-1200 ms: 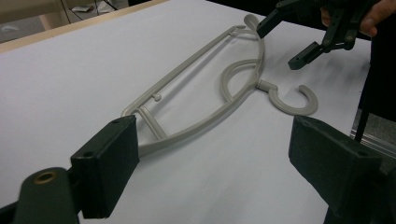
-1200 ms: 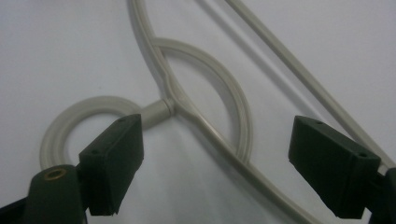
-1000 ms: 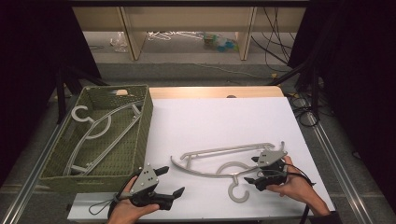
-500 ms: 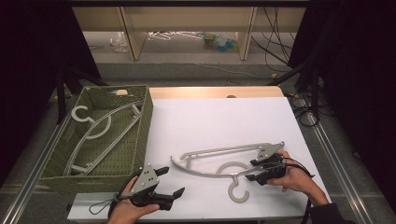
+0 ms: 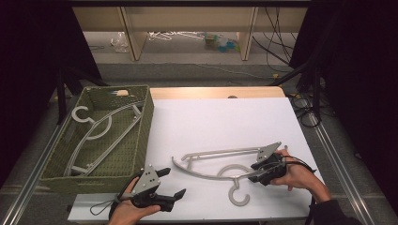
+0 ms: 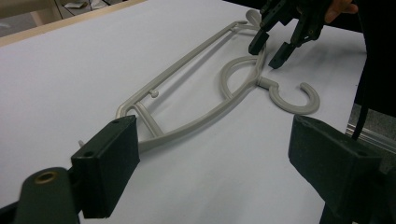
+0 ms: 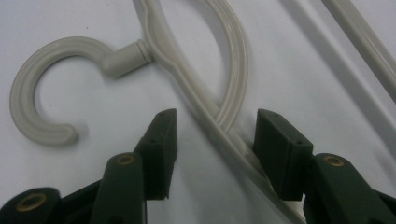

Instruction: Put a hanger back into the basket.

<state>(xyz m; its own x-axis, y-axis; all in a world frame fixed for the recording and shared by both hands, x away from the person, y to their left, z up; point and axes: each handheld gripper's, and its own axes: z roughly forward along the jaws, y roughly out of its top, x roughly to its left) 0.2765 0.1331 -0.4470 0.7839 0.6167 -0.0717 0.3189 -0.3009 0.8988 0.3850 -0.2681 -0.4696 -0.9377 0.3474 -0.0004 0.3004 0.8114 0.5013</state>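
A grey plastic hanger (image 5: 220,152) lies flat on the white table top, its hook (image 5: 239,194) toward the front edge. My right gripper (image 5: 253,172) straddles the hanger's curved arm just beside the hook's neck. In the right gripper view the arm (image 7: 205,116) runs between the two pads with a gap still on the left side, so my right gripper (image 7: 215,116) is open; its jaws have just been closing. My left gripper (image 5: 174,182) rests open at the front left, pointing at the hanger (image 6: 196,122), nothing between its jaws. The left gripper view shows the right gripper (image 6: 271,49) farther off.
A green woven basket (image 5: 145,126) stands at the table's left and holds another grey hanger (image 5: 94,129). A wooden strip (image 5: 216,92) borders the table's far edge, with shelving and cables beyond. Metal rails run along both sides.
The right gripper's jaws have drawn closer together around the hanger's arm. The hanger lies where it was and the left gripper has stayed put.
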